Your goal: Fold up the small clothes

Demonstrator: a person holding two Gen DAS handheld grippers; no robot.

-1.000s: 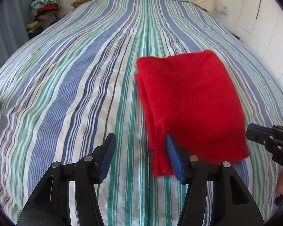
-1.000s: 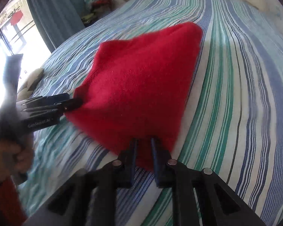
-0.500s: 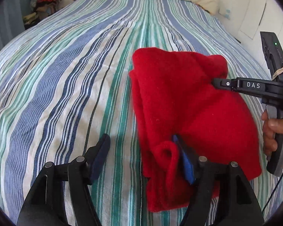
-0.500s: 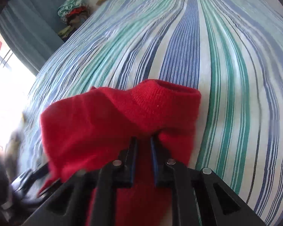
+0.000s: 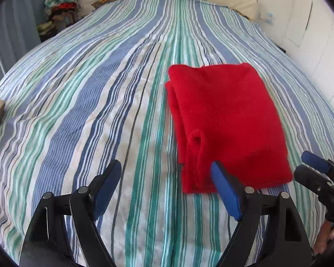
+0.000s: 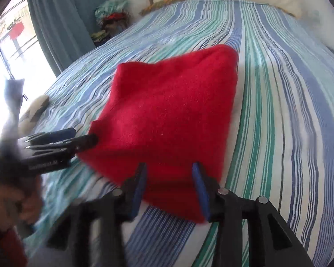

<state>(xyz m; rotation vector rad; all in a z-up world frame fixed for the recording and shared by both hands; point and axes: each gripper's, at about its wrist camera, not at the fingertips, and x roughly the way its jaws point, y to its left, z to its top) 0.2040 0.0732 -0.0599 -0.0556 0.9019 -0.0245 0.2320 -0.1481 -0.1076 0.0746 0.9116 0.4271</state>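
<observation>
A: Red garment (image 5: 227, 120) lies folded on the striped bed (image 5: 100, 102), right of centre. Risk?

B: Loose cuff on its left edge could catch a finger and undo the fold. Left gripper (image 5: 167, 184) and right gripper (image 6: 170, 184) both have jaws spread, holding nothing. Bare bed leftward; wall close on the right.

A bed (image 5: 82, 102), covered by a sheet striped in blue, green and white, is seen filling most of both frames, and a folded red garment (image 5: 227, 120) (several layers showing along its left edge) is laid flat on it, right of centre in the left wrist view.
</observation>
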